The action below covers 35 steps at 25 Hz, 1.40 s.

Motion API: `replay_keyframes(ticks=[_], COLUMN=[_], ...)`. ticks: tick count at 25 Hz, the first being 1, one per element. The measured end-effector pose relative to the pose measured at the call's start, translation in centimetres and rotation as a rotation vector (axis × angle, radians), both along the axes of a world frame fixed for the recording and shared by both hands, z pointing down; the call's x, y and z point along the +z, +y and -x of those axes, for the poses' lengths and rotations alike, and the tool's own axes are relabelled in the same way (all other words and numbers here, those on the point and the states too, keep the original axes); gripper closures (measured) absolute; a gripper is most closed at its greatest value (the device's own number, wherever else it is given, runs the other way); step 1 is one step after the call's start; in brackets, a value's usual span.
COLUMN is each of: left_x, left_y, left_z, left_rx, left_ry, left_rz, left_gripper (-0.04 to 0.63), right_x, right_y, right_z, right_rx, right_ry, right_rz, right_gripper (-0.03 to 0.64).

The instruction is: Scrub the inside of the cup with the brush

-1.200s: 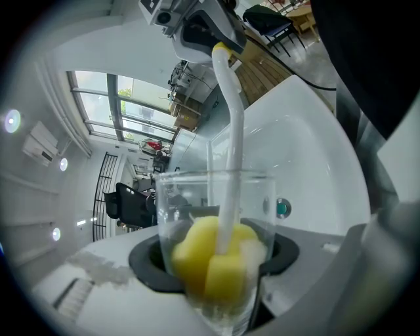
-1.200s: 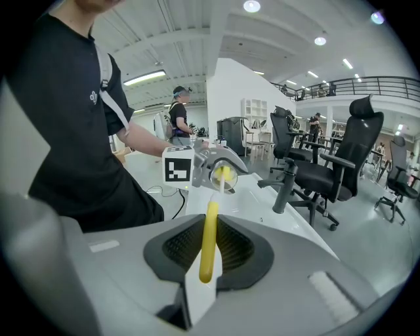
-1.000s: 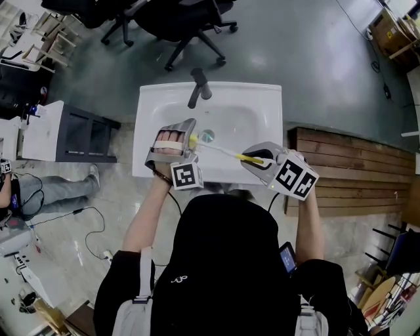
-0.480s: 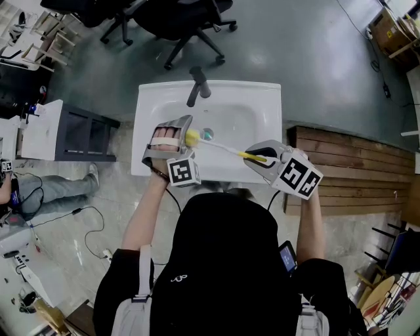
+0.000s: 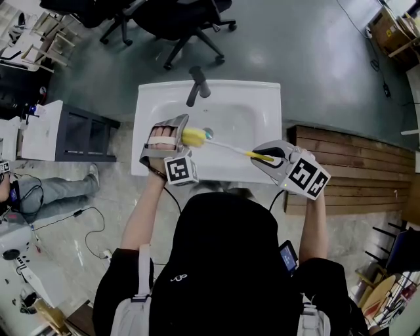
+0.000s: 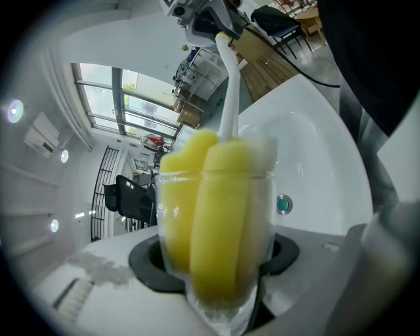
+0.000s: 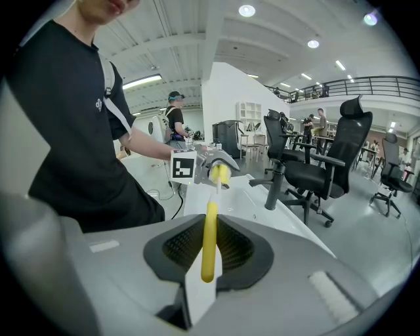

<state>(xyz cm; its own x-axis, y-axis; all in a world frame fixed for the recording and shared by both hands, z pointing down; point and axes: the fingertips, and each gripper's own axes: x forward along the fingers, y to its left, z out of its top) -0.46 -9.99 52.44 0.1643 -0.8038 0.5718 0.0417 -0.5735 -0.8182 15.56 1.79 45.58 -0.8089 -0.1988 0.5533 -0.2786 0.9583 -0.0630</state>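
The person stands at a white sink [image 5: 256, 105] with a tool in each hand, both held over the near side of the basin. The left tool [image 5: 178, 139] is pinching a clear glass cup [image 6: 216, 230]: in the left gripper view the dark pads [image 6: 152, 264] press against its lower wall on both sides, and the glass fills the gap between them. From above the cup itself is hard to make out. What shows there is the yellow sponge head [image 5: 194, 136] of the brush [image 5: 226, 147], sitting right at the left tool's jaws, just beside the drain [image 6: 283, 205].

Up close, the sponge head packs the cup almost to the bottom, and its top sticks out past the rim. A thin white stem rises from it and runs across the basin to the right tool [image 5: 266, 156]. That tool is closed on the brush's yellow grip, and the right gripper view shows the grip [image 7: 209, 239] clamped between the ribbed pads with its end poking back toward the camera. The brush spans the gap between the two tools, which are well apart, and the cup's mouth is turned toward the right one.

The dark faucet [image 5: 197, 85] stands at the far edge of the sink, clear of both tools. Beyond it are black office chairs [image 5: 184, 20] on a grey floor. A slatted wooden bench [image 5: 354, 170] sits just to the right of the sink and a dark shelf unit [image 5: 85, 134] to its left.
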Motion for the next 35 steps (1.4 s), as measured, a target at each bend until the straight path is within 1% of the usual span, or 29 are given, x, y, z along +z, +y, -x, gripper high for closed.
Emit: replay_keyframes(ticks=[3,6,10,15,21,25,29,33,35], left_x=[-0.1,0.1,0.7,0.8,1.1,1.2,1.3,0.9,1.1], left_y=[-0.4,-0.6,-0.4,-0.4,-0.4,-0.3,0.0,0.4,0.6], left_z=[1.2,2.5,4.3,5.5,5.2,4.8,4.3,3.7,3.6], left_rx=[-0.028,-0.074,-0.15,-0.222,-0.251,-0.27,-0.288,-0.33,-0.339], left_ry=[-0.001,0.026,0.085,0.185,0.277,0.336,0.39,0.48,0.507], left_rz=[0.0,0.01,0.035,0.067,0.097,0.116,0.132,0.157,0.174], left_gripper=[0.327,0.327,0.327,0.327,0.327,0.327,0.327,0.327,0.327], right_x=[-0.2,-0.2,-0.2,0.4,1.5,2.7,3.7,4.7,5.2], right_y=[0.0,0.4,0.7,0.7,0.2,-0.1,-0.1,-0.7,-0.9], right_z=[-1.0,-1.7,-2.8,-3.9,-4.9,-5.5,-5.6,-6.2,-6.5], right_rx=[0.015,0.033,0.062,0.125,0.226,0.306,0.358,0.463,0.519], right_ry=[-0.004,-0.01,-0.019,-0.031,-0.03,-0.012,0.007,0.026,0.036], right_rz=[0.005,0.009,0.014,0.021,0.018,0.036,0.064,0.078,0.087], right_gripper=[0.565,0.565,0.565,0.565,0.565,0.565,0.565,0.565,0.565])
